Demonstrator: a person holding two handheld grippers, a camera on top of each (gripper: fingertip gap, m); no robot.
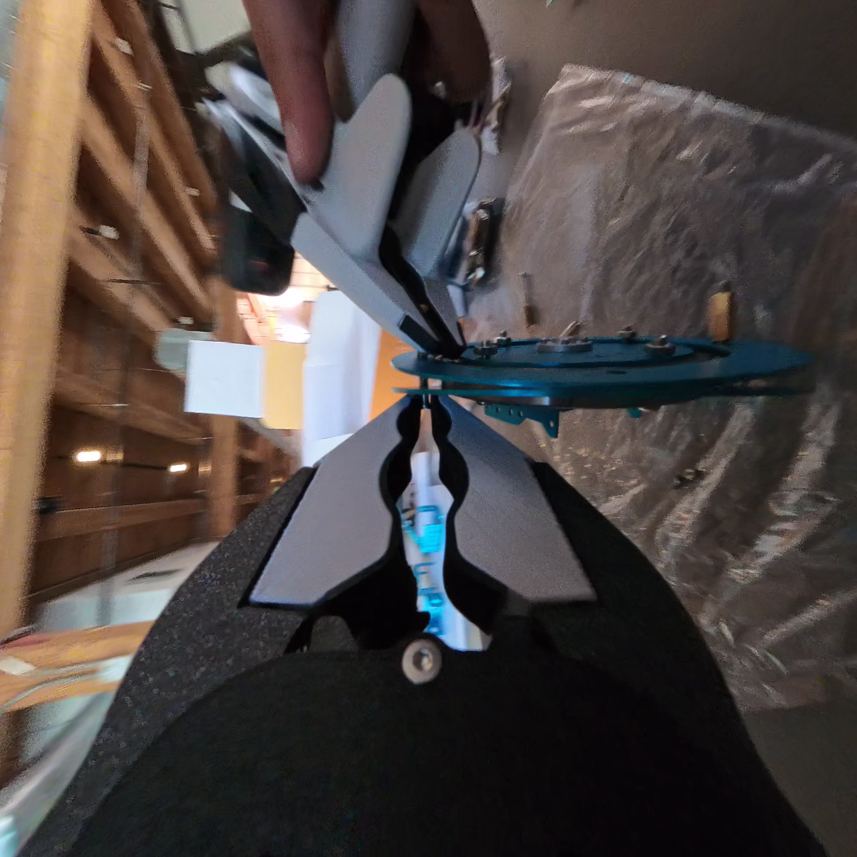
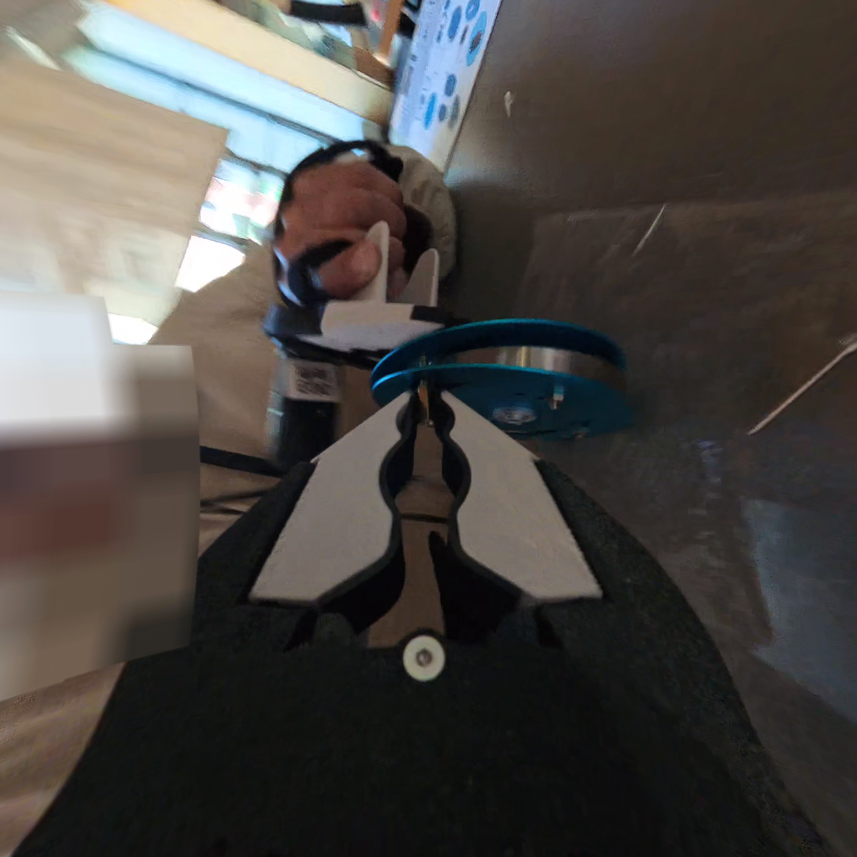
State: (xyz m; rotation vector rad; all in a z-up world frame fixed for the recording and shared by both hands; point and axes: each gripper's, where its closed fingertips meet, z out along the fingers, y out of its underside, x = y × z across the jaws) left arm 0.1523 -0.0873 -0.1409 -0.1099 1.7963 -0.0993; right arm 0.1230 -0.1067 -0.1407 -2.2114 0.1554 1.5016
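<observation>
A blue disc assembly (image 1: 603, 371) is held in the air: two round blue plates with a silver metal cylinder (image 2: 547, 361) between them. My left gripper (image 1: 427, 402) is shut on a thin metal pin (image 1: 425, 394) that sticks out under the disc's rim. My right gripper (image 1: 447, 345) comes from the opposite side, its tips touching the top plate at the same rim spot. In the right wrist view my right gripper (image 2: 426, 408) is shut on a small metal pin (image 2: 425, 401) at the rim of the disc (image 2: 510, 399). The left gripper's white fingers (image 2: 366, 324) show beyond, held by a hand.
A crinkled clear plastic sheet (image 1: 672, 208) lies on the grey surface behind the disc, with small loose parts (image 1: 719, 315) on it. Wooden shelving (image 1: 116, 278) and a white box (image 1: 222, 378) are to the left. A printed sheet with blue circles (image 2: 445, 69) lies farther off. The tips of both grippers are at nearly the same place.
</observation>
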